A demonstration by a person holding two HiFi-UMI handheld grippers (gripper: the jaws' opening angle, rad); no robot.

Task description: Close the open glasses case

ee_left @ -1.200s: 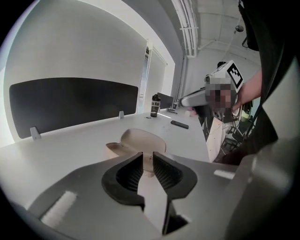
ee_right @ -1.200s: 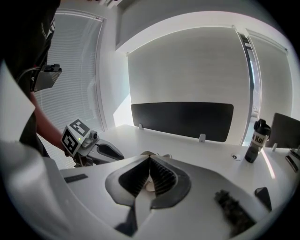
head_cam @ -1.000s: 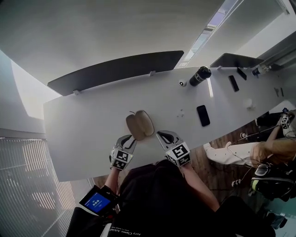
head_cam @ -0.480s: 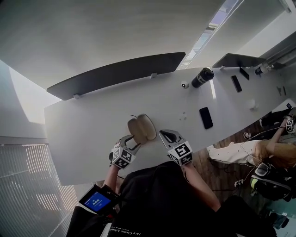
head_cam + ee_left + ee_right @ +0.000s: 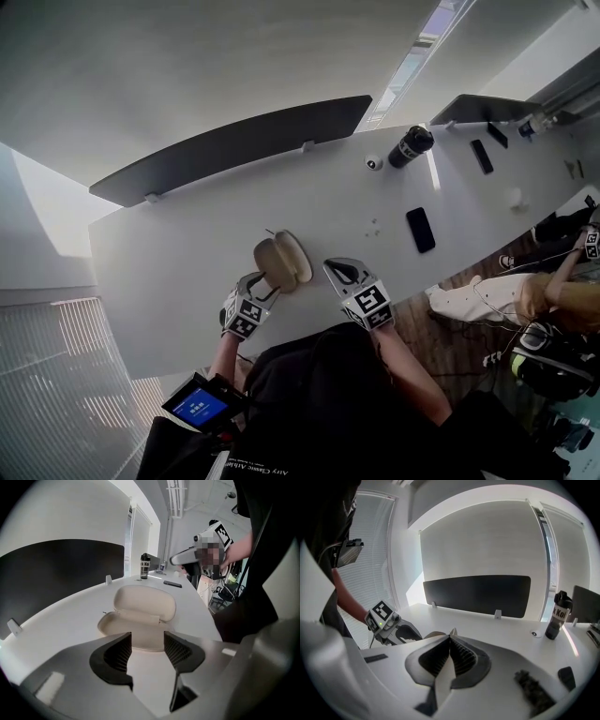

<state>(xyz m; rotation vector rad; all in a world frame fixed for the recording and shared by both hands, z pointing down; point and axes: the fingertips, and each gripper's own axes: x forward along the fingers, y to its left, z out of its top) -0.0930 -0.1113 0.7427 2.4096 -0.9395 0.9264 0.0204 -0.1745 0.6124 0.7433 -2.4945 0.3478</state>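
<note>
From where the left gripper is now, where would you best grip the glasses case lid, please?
Probably the lid's top rim, reached over the tray from where the open left gripper sits: the lid stands up behind the hinge, so that rim folds forward.

A long white desk top with a curved edge stood before a plain white wall. A low dark grey divider panel ran along its far edge, with a second dark panel further right. Pale slatted window blinds hung at the left with bright daylight beside them, and a brown floor, perhaps wooden boards, showed past the desk's near right end.
</note>
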